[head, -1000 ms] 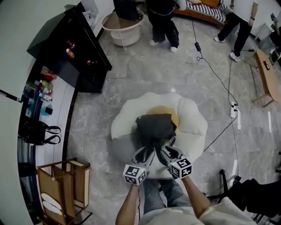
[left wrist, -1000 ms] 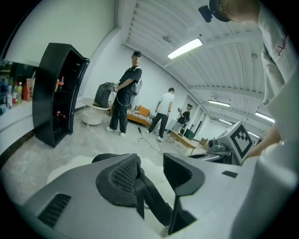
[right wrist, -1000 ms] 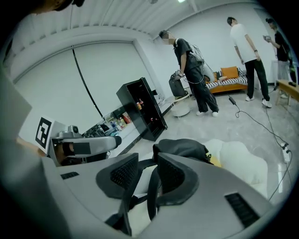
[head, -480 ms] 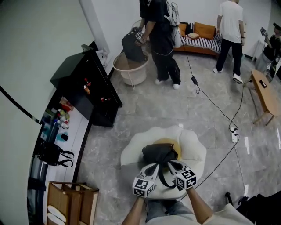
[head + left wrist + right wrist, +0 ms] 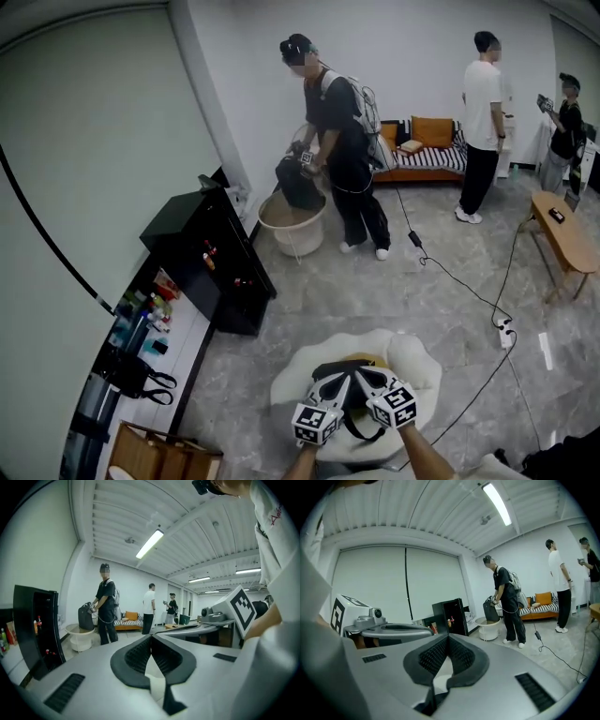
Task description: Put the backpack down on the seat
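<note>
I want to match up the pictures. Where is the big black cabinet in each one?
Head view: the black cabinet stands left of centre, along the left wall.
Left gripper view: the cabinet is at the far left edge.
Right gripper view: the cabinet is near the middle.
Shared landmark: the person in black standing by the pale round tub shows in all three views.

backpack black | seat white, yellow centre | cabinet black | sofa striped
</note>
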Demonstrator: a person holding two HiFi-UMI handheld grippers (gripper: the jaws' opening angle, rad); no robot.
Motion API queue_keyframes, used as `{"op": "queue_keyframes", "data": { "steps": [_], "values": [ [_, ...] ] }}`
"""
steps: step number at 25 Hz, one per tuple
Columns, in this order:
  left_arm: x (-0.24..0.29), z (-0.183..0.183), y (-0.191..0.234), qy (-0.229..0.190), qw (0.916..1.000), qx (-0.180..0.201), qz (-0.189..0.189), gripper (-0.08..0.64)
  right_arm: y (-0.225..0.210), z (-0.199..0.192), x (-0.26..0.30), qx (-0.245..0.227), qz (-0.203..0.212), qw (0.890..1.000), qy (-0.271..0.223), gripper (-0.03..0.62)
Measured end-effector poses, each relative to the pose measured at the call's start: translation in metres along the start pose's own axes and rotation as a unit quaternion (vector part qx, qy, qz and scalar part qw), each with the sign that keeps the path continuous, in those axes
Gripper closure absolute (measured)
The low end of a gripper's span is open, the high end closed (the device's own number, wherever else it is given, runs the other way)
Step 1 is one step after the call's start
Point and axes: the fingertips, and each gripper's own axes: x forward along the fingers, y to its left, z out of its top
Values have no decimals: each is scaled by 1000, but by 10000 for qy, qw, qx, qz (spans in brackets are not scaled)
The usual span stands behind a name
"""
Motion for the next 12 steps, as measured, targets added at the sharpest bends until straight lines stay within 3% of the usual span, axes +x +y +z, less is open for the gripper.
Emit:
{"op": "queue_keyframes", "data": {
  "steps": [12],
  "values": [
    [2, 41, -23, -319, 9995, -63, -42, 528, 2, 34, -31, -130, -21, 9995, -286, 565]
  ]
}}
